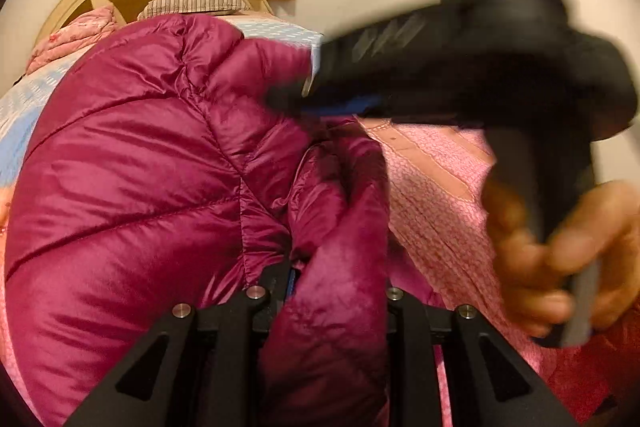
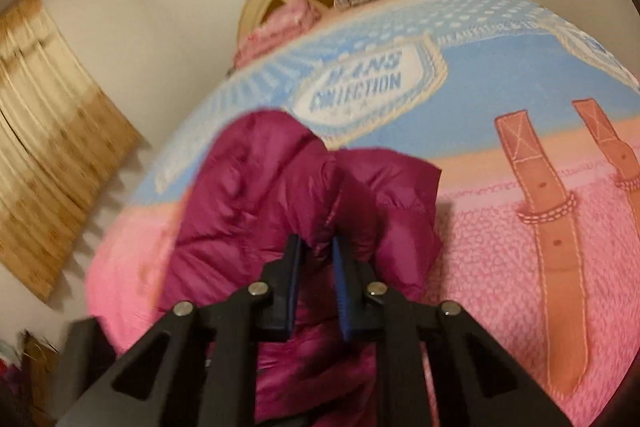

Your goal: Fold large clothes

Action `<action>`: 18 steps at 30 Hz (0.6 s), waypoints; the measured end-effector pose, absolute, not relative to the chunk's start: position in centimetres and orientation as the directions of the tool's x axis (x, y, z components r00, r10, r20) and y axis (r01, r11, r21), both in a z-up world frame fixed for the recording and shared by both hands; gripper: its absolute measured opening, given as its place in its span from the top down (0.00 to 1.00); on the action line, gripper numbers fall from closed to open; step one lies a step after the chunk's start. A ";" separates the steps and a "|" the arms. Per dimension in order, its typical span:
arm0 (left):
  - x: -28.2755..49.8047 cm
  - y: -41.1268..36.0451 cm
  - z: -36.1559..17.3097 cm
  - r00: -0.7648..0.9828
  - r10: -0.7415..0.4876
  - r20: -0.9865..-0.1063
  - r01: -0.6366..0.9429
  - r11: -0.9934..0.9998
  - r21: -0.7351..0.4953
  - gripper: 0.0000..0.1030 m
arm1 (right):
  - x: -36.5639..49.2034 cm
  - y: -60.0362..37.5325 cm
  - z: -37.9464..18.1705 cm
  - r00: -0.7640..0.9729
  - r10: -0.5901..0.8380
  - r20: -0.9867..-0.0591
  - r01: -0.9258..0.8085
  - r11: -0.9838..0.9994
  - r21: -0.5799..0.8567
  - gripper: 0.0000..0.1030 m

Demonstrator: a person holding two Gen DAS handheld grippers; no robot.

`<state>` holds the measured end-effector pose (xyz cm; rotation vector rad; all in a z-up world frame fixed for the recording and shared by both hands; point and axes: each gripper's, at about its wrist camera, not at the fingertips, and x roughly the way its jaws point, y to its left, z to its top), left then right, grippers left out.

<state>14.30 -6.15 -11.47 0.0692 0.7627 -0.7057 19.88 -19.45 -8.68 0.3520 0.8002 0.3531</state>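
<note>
Now | left claw (image 1: 334, 279) clenched on jacket (image 1: 132, 163) fold | right claw (image 2: 317, 251) likewise

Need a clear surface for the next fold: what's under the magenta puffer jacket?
The puffer jacket lies on a bedspread, pink near the camera, blue beyond. Whatever lies directly beneath the jacket is covered.

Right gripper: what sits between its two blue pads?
A bunched fold of the magenta puffer jacket sits between the right gripper's pads, pinched there. The right wrist view shows it, with the jacket lying on the pink and blue bedspread.
</note>
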 end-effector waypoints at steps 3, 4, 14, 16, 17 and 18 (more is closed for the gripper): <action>13.9 -5.6 -10.8 0.490 -0.559 -0.669 0.635 0.754 -0.165 0.76 | 20.5 -19.4 -10.7 0.614 0.402 -0.679 -0.140 0.902 0.407 0.84; 13.6 -5.3 -10.4 0.483 -0.557 -0.675 0.645 0.748 -0.156 0.75 | 20.6 -19.7 -11.5 0.606 0.409 -0.682 -0.133 0.898 0.420 0.86; 10.0 1.4 -6.4 0.455 -0.639 -0.620 0.716 0.677 -0.172 0.47 | 19.9 -20.2 -13.9 0.607 0.414 -0.678 -0.148 0.898 0.415 0.87; 11.1 3.7 -5.0 0.497 -0.648 -0.577 0.680 0.704 -0.206 0.44 | 19.6 -20.3 -14.1 0.611 0.421 -0.671 -0.145 0.892 0.428 0.87; 11.7 4.1 -4.6 0.524 -0.634 -0.569 0.657 0.726 -0.205 0.43 | 19.5 -20.4 -14.1 0.611 0.424 -0.669 -0.145 0.890 0.432 0.87; 13.2 4.5 -3.9 0.565 -0.601 -0.565 0.614 0.764 -0.199 0.43 | 19.5 -20.4 -14.1 0.611 0.424 -0.669 -0.144 0.890 0.433 0.87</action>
